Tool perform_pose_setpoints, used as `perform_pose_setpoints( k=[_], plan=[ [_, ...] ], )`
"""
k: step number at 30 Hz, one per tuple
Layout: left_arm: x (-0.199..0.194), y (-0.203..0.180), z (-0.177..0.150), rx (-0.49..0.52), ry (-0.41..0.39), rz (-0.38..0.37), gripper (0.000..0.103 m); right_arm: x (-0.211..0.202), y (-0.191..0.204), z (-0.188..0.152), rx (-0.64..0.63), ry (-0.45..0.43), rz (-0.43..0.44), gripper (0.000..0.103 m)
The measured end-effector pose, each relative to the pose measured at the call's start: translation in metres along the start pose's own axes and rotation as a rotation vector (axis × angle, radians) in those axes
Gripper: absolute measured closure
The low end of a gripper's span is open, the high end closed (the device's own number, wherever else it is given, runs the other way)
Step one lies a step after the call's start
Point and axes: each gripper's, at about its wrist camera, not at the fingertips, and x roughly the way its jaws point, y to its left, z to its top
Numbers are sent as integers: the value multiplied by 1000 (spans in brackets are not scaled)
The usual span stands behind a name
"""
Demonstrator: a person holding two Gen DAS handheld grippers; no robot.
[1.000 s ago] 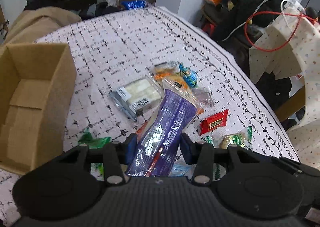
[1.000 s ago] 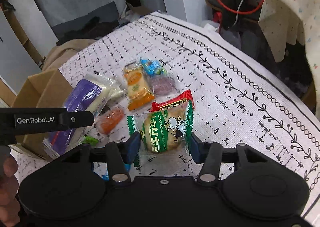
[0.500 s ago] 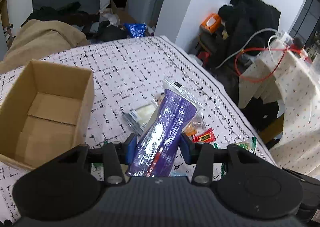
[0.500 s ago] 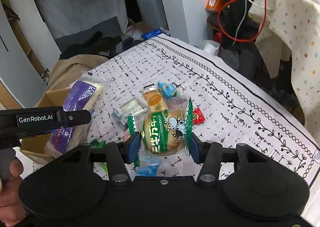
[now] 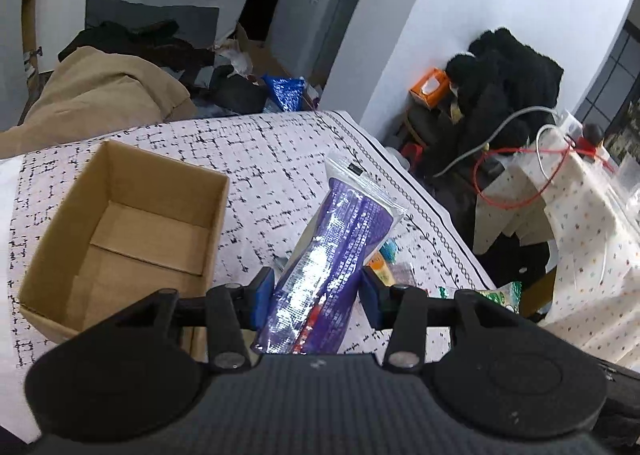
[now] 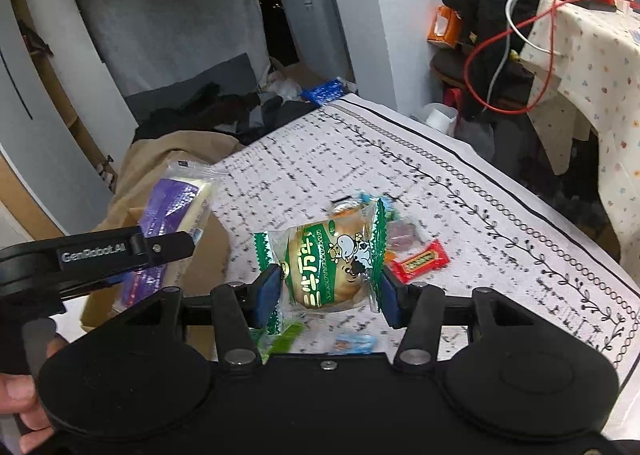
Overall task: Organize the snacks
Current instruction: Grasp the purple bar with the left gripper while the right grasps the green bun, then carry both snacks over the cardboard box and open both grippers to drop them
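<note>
My left gripper [image 5: 316, 293] jaws pinch the purple packet [image 5: 336, 251] low beside the cardboard box [image 5: 120, 231], my right gripper [image 6: 328, 291] jaws grip the green bun pack [image 6: 328, 267]; either slick wrapper could slip

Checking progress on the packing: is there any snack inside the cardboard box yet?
No, the cardboard box shows only its bare bottom flaps in the left wrist view, while the purple packet is clamped in the left hand-held gripper.

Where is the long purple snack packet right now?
The long purple snack packet is clamped in the left gripper, held above the table just right of the open cardboard box.
</note>
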Motion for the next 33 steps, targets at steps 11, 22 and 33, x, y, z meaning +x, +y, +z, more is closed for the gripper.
perform_pose_setpoints(
  k=[11,22,33],
  plan=[
    [-11,34,17,-108,-51,36,58,6,38,14,-19,-9,65,53],
    [-18,76,32,-212,-86,106,58,35,79,20,-36,10,137,53],
    [-5,116,42,-332,-69,151,58,76,108,24,-33,54,209,53]
  ],
)
